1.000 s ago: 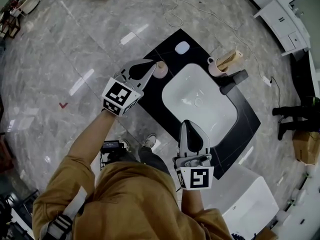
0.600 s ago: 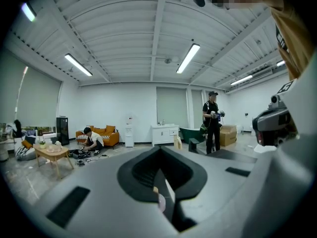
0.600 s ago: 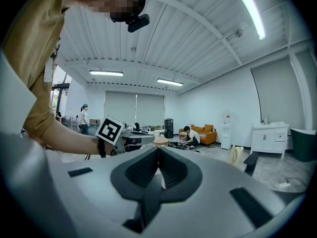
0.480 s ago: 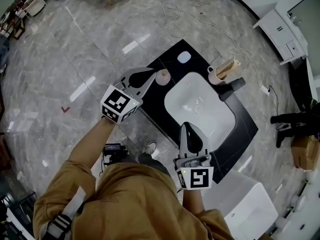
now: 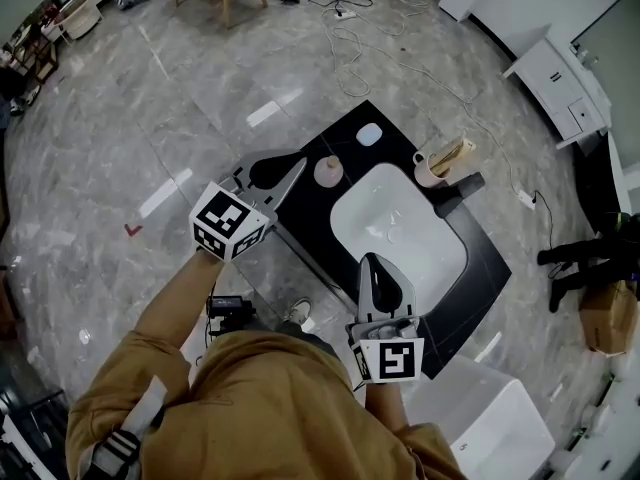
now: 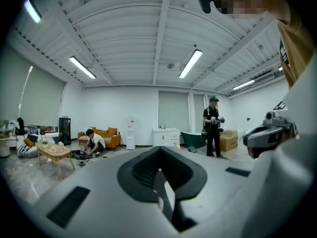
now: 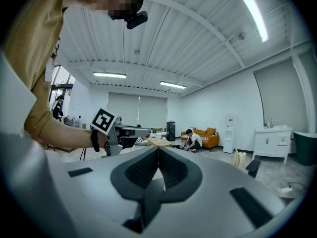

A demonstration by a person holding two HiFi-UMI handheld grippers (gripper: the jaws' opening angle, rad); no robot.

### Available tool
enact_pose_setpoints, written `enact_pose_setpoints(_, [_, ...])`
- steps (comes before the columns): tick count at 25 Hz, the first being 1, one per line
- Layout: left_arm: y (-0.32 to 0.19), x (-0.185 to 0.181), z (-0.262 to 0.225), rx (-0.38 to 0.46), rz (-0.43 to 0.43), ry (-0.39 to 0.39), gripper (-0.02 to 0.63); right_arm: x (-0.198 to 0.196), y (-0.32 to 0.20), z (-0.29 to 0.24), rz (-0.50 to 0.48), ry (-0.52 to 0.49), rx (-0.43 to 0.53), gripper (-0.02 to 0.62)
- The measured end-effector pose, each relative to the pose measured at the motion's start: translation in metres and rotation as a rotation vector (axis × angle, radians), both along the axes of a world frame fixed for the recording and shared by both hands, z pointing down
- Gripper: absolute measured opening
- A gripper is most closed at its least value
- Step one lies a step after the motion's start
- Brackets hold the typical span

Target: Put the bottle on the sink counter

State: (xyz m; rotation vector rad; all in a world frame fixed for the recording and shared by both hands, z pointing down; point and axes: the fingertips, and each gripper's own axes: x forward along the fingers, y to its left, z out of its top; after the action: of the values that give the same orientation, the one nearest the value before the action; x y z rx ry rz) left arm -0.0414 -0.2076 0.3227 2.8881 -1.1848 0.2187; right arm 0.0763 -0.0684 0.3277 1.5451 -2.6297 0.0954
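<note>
A small pink bottle (image 5: 328, 171) stands upright on the black sink counter (image 5: 310, 203), at its far left corner beside the white basin (image 5: 400, 233). My left gripper (image 5: 300, 166) hovers just left of the bottle, apart from it, jaws shut with nothing between them; in the left gripper view the gripper (image 6: 159, 148) points out into the room. My right gripper (image 5: 372, 260) hangs over the basin's near edge, jaws closed and empty, and its own view shows the gripper (image 7: 158, 148) closed to a point.
On the counter's far side lie a white oval dish (image 5: 369, 135), a cup holding wooden items (image 5: 432, 168) and a black faucet (image 5: 455, 190). A white box (image 5: 490, 418) sits at the lower right. Cables (image 5: 350, 28) trail over the grey floor. People are in the room beyond.
My left gripper has pulled back from the bottle and risen, leaving the bottle standing on the counter. The right gripper has stayed where it was.
</note>
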Motion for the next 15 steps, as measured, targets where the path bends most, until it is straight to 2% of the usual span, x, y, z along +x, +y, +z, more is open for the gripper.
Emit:
enact_pose_setpoints(5, [0.011, -0.008, -0.014, 0.027, -0.013, -0.018, 0.002, 0.006, -0.003, -0.004, 0.022, -0.004, 0.014, 0.006])
enact_pose_setpoints(15, [0.041, -0.035, -0.053, 0.064, -0.021, 0.008, 0.003, 0.006, -0.003, -0.02, 0.022, -0.007, 0.056, 0.006])
